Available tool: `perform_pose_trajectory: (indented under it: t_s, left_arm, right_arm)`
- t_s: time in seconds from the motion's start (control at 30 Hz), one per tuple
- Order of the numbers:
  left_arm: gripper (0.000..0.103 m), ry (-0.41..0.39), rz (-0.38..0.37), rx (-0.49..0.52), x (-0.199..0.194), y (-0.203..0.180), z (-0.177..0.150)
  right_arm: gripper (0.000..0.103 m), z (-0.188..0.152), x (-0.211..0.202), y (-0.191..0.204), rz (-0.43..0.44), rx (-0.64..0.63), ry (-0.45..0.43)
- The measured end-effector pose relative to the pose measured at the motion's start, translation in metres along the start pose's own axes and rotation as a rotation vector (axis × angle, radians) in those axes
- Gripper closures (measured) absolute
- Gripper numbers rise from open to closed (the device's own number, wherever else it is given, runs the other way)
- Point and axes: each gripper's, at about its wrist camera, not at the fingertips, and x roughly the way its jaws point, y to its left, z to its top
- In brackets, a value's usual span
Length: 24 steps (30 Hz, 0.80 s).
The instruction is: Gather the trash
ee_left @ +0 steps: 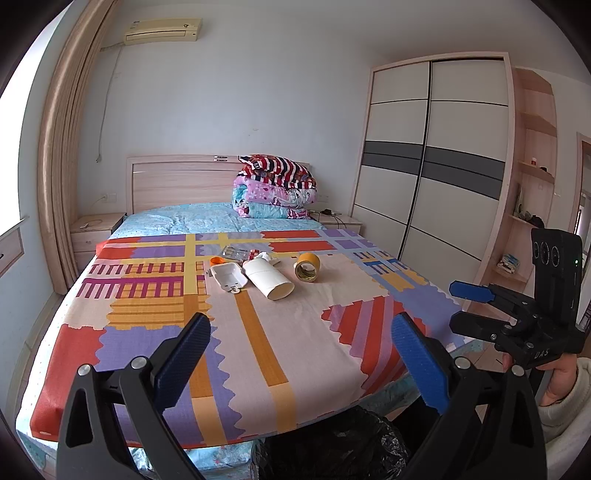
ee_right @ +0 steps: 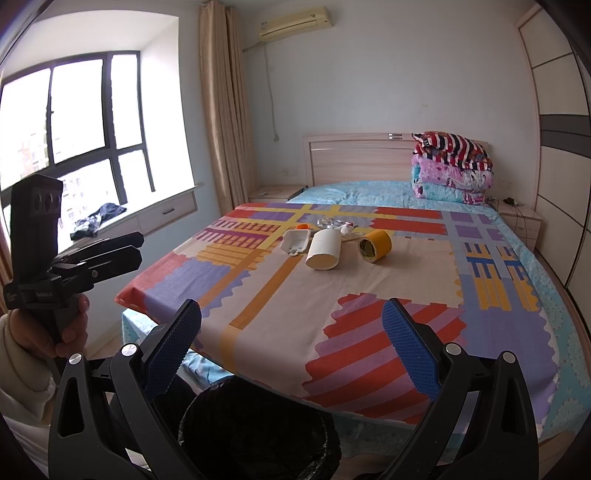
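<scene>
Nothing appears collected yet: on the bed the trash — cup, tape roll, tray, scraps — lies untouched, the bin stands below, and both the left gripper and the right gripper are held wide open, empty.

This is looking like a bedroom in a home. A bed with a wooden headboard is standing against the wall, and folded quilts are lying at its head. Beside the bed a sliding wardrobe is standing; above the headboard an air conditioner is hanging, and curtains are hanging near the window.
</scene>
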Motion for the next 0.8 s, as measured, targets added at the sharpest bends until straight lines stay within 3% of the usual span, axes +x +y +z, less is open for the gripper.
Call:
perform_pose_trajectory:
  t_s: [0.8]
  left_arm:
    - [0.008,-0.001,0.000,-0.001,0.0000,0.0012,0.0004]
  right_arm:
    - [0.003,0.0019,-0.0009,0.0008,0.000,-0.002,0.001]
